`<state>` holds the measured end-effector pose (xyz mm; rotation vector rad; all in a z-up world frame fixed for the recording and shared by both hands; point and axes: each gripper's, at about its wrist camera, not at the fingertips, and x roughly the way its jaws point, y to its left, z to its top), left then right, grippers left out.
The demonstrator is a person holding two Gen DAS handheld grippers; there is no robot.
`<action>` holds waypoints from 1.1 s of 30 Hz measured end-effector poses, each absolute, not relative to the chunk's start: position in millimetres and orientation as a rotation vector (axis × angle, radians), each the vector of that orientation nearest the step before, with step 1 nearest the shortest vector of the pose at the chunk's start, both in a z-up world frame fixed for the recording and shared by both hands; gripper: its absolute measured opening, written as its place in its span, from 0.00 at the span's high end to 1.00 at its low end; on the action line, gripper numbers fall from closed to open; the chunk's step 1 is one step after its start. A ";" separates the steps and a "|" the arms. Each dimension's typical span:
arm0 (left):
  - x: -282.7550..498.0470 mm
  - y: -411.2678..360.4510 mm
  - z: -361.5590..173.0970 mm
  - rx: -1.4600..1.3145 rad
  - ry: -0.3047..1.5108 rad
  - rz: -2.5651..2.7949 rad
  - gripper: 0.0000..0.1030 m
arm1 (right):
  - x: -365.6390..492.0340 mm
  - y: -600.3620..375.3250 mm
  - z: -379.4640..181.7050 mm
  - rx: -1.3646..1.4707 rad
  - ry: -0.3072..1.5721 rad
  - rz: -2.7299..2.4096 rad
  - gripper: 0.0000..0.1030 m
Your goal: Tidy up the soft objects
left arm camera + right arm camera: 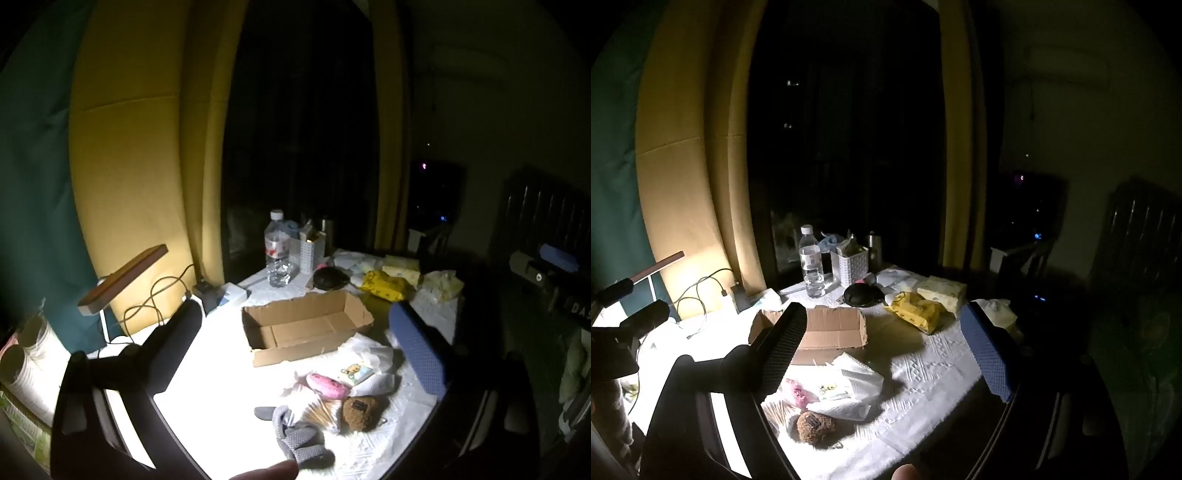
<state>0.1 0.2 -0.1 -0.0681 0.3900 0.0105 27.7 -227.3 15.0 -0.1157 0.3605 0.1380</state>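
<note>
An empty cardboard box [306, 325] [827, 326] lies open on the white table. In front of it sits a small heap: a pink plush [328, 386] [798, 393], a brown fuzzy pouch [362, 408] [814, 427], grey mesh slippers [295, 439], a bag of cotton swabs [321, 410] and white tissues [857, 384] with a small cartoon card [356, 373]. My left gripper [306, 343] hangs above the table, open and holding nothing. My right gripper [890, 350] is open too, above the tissues, with nothing between its fingers. The left gripper shows at the left edge of the right wrist view.
At the back stand a water bottle [277, 251] [811, 266], a white basket [849, 264], a black round case [330, 278], a yellow packet [384, 284] [919, 310] and tissue packs [942, 291]. A desk lamp [122, 280] and cables sit left. Paper cups [26, 354] stack far left.
</note>
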 end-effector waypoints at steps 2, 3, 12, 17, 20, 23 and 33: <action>0.2 0.3 -0.1 -0.068 0.389 0.010 0.01 | 27.9 -227.0 14.9 -0.123 0.354 0.136 0.15; 0.3 0.4 -0.1 -0.068 0.389 0.007 0.01 | 28.2 -227.0 14.9 -0.122 0.353 0.135 0.15; -3.3 2.6 3.2 -0.077 0.374 -0.002 0.01 | 30.6 -227.2 13.5 -0.110 0.351 0.140 0.15; -0.6 0.9 0.1 -0.080 0.375 0.006 0.01 | 32.0 -226.9 10.8 -0.110 0.354 0.142 0.15; 0.6 3.4 0.8 -0.083 0.375 0.004 0.01 | 32.5 -226.3 9.9 -0.110 0.356 0.144 0.15; 0.6 5.2 0.5 -0.085 0.376 0.004 0.01 | 32.9 -225.6 10.0 -0.110 0.357 0.144 0.15; 0.5 5.3 -0.6 -0.082 0.376 0.003 0.01 | 34.4 -225.0 9.7 -0.108 0.362 0.144 0.15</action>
